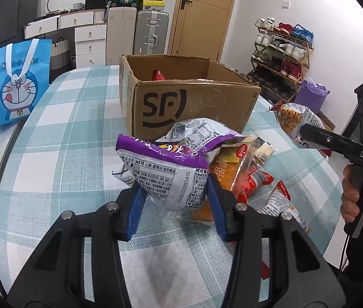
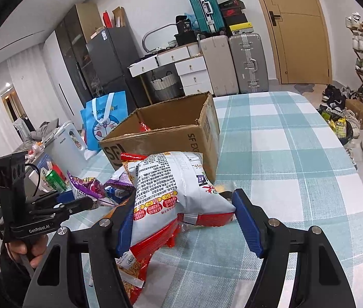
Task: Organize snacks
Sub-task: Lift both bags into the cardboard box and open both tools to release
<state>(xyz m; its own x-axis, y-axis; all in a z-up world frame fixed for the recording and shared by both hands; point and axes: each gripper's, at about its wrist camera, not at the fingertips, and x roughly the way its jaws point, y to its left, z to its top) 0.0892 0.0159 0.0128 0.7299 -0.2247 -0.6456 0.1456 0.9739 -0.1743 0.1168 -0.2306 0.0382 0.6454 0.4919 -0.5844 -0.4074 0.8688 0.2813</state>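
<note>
My left gripper is shut on a purple and silver snack packet, held just above the checked tablecloth. More snack packets lie heaped behind it. Beyond the heap stands an open cardboard box with a red packet inside. In the right wrist view my right gripper is shut on a white and red snack bag, lifted above another red packet. From the left wrist view that bag hangs at the right, higher than the table. The left gripper shows at the left with the purple packet.
A blue cartoon tote bag stands at the table's left edge, with a green can near it. Suitcases and white drawers line the far wall, and a shoe rack stands right. A person's hand grips the right handle.
</note>
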